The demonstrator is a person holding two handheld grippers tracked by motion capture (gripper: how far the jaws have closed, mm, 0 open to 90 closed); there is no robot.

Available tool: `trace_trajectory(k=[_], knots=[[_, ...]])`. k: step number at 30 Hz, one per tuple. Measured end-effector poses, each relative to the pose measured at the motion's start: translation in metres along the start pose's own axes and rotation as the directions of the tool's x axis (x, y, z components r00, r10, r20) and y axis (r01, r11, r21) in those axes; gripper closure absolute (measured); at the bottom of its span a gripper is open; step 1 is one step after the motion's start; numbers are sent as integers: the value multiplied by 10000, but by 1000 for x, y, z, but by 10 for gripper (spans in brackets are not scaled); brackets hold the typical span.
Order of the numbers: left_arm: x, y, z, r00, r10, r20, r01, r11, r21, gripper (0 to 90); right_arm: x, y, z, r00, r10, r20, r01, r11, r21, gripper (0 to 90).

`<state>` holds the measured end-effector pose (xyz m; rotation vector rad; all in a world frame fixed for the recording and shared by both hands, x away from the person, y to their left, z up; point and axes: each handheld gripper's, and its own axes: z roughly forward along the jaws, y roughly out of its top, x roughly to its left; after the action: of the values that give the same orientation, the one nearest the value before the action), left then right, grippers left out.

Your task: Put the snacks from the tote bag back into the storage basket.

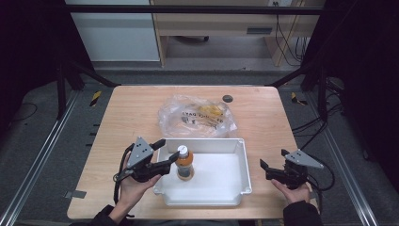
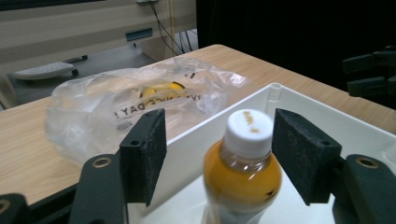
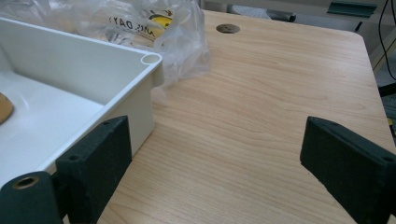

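Jaws of our left gripper (image 1: 165, 154) stand spread to either side of the orange-drink bottle (image 1: 184, 163), one pad at each shoulder with a gap showing on both sides in the left gripper view, so we pinch nothing yet. We hold them level with the neck and the white cap (image 2: 248, 130) because that is where the bottle (image 2: 243, 179) narrows and the pads can close squarely without tipping it. Whether we are about to take it or have just let it go, we cannot say.

We see the bottle standing upright inside the white tub (image 1: 237, 165), toward its left end, close to the wall nearest our left hand (image 1: 136, 184). That placing suits a reach over the low rim from the left side, and the tub wall (image 2: 196, 140) leaves room for the far pad.

Our right gripper (image 1: 275, 165) rests apart on the surface (image 1: 268, 117), just outside the tub's right wall, its jaws also wide open and holding nothing; in the right gripper view only bare wood lies between them, with the tub corner (image 3: 150, 59) beside the left pad. We judge it waits there to steady the tub if needed.

Behind the tub lies a crumpled clear plastic bag (image 1: 196, 116) with something yellow inside, touching or nearly touching the tub's far rim.
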<state>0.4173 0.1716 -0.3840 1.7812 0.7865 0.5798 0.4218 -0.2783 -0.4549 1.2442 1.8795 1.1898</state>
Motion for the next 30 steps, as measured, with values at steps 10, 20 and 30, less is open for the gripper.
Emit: trace_trajectory(k=[10, 20, 30], knots=[[28, -16, -11, 9969, -208, -756, 216, 9997, 99, 339, -1, 0, -1, 9999, 132, 44, -132, 9999, -10, 87], [56, -45, -19, 9875, -522, -1487, 617, 9963, 602, 333, -2, -1, 0, 9998, 132, 129, -132, 9999, 30, 79], [74, -69, -21, 9815, -632, -1808, 865, 9885, 1239, 320, -3, -2, 1, 9997, 90, 233, -94, 9998, 149, 74]])
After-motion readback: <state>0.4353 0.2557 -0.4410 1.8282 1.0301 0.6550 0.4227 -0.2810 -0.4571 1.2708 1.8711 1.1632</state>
